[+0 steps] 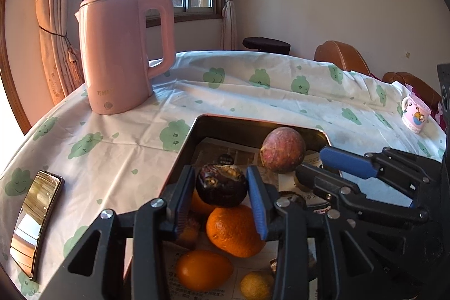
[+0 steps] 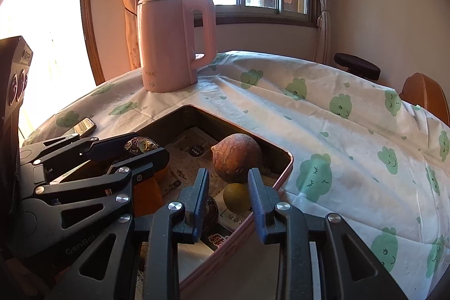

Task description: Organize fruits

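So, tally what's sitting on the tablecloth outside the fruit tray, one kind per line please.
Pink kettle: 1
Phone: 1
Patterned cup: 1
Total: 3

The clothed table [image 1: 253, 103] bears a kettle [image 1: 121, 52], tray [image 1: 182, 148], phone [image 1: 33, 221] (mirror-bright) and cup [image 1: 415, 114].

The pink kettle [image 1: 123, 55] bears small gold characters low on its body, too small to read. The newspaper lining [image 2: 191, 148] in the tray shows printed Chinese text and a large red character, mostly illegible.
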